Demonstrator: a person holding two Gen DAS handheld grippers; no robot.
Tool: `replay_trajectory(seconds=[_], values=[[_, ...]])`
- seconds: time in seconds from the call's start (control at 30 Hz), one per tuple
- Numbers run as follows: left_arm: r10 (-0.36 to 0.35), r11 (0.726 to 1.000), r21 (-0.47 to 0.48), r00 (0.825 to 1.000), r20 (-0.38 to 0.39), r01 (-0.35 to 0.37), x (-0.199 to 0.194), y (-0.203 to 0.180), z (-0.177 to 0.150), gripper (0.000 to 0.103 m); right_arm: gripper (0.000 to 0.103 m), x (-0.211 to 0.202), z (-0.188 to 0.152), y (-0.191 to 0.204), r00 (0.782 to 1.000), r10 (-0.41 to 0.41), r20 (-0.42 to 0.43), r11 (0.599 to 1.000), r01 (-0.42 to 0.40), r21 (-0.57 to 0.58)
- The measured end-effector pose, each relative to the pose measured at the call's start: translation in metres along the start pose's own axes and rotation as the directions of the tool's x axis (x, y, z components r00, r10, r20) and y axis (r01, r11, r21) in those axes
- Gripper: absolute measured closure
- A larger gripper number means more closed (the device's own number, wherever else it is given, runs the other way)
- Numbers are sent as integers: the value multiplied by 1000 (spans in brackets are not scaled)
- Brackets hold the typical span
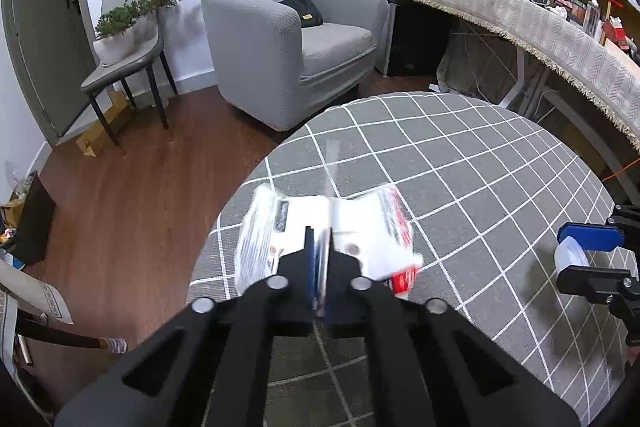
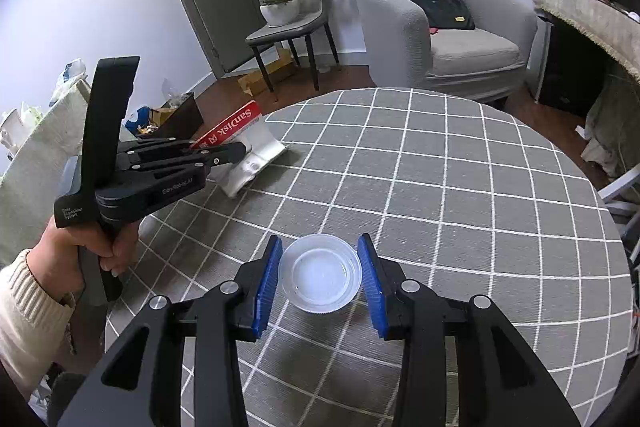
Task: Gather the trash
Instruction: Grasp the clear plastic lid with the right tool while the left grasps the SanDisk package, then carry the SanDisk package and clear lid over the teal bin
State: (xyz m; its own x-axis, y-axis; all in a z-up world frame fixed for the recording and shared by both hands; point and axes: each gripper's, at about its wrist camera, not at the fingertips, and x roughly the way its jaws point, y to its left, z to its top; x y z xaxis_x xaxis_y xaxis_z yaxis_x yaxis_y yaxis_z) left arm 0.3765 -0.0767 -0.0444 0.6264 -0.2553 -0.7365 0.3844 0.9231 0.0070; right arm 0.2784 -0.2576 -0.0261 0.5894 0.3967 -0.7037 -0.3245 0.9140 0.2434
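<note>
A white-and-red SanDisk package (image 1: 372, 223) lies bent at the left edge of the round table with the grey checked cloth (image 1: 460, 155). My left gripper (image 1: 320, 239) is shut on its middle fold. From the right wrist view the package (image 2: 256, 143) tilts up off the cloth in the left gripper (image 2: 241, 149), which a hand (image 2: 76, 251) holds. A clear plastic cup (image 2: 320, 273) sits between the blue pads (image 2: 267, 275) of my right gripper (image 2: 319, 239), which is shut on its sides. The same cup (image 1: 572, 257) and right gripper (image 1: 562, 255) show at the far right of the left wrist view.
A grey armchair (image 1: 300, 39) with a black bag stands beyond the table. A chair with a potted plant (image 1: 120, 27) is by the door. A long desk with a fringed cloth (image 1: 520, 23) runs along the right. Boxes and bags (image 2: 168, 115) clutter the wooden floor at left.
</note>
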Motion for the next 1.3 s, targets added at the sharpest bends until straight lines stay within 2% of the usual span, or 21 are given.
replay_trajectory(seconds=[0.4, 0.63, 0.77, 1.03, 1.17, 1.3], values=[[35, 997, -71, 999, 19, -34, -40, 3, -21, 102, 63, -4, 7, 18, 1000, 13, 11, 999, -12, -37], [122, 990, -76, 992, 32, -119, -78, 5, -43, 102, 63, -10, 8, 25, 999, 23, 30, 999, -22, -36], [161, 983, -94, 986, 45, -157, -104, 11, -55, 102, 63, -12, 12, 40, 999, 28, 39, 998, -26, -62], [178, 975, -146, 983, 54, -168, -139, 29, -79, 102, 63, -6, 18, 76, 998, 51, 47, 994, -46, -100], [180, 969, -181, 982, 50, -168, -153, 42, -99, 102, 63, 2, 20, 95, 997, 60, 39, 991, -54, -124], [209, 959, -201, 977, 33, -198, -162, 56, -123, 102, 63, 11, 20, 124, 997, 74, 28, 985, -69, -161]])
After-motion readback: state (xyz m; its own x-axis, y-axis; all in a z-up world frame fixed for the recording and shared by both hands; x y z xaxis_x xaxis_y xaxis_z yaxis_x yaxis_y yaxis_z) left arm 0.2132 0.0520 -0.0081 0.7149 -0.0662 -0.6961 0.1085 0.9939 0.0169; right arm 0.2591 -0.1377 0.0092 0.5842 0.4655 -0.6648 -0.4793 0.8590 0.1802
